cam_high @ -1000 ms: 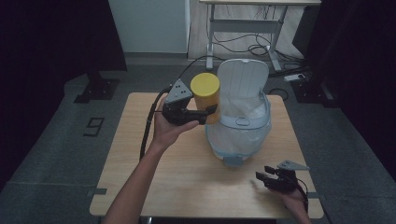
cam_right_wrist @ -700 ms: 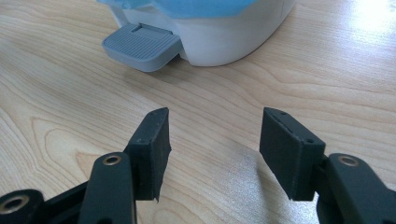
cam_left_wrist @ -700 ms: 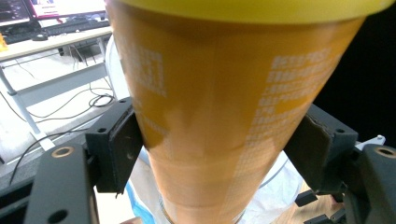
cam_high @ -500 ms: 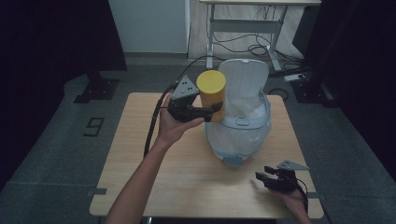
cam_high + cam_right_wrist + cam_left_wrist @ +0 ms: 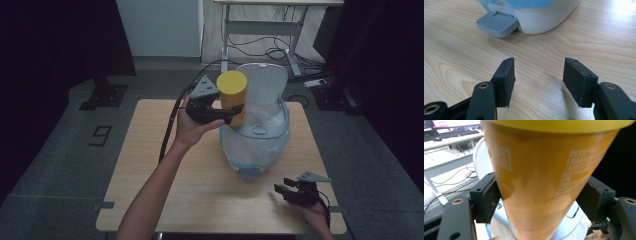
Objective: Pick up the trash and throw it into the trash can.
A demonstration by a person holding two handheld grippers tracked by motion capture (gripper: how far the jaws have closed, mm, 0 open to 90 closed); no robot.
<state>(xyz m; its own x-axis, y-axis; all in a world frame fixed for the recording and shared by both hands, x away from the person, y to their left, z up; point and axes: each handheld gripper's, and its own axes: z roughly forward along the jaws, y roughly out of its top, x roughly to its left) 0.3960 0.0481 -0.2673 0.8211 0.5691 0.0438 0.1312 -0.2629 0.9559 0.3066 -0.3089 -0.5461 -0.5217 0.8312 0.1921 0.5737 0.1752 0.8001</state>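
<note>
Yellow can carried over the open bin

Over the last second I moved my left gripper (image 5: 235, 111), with its jaws clamped on the sides of the yellow can (image 5: 233, 96), away from me and a little to the right. A second ago the can stood beside the upright lid (image 5: 262, 85) of the bin (image 5: 256, 142), off its left edge; half a second ago it had crept closer; at the end it overlapped the lid's left side in the high view and hung above the bag-lined opening. My hand (image 5: 192, 125) and forearm stretched further out along with it, and the can looked raised a touch higher than before.
</note>
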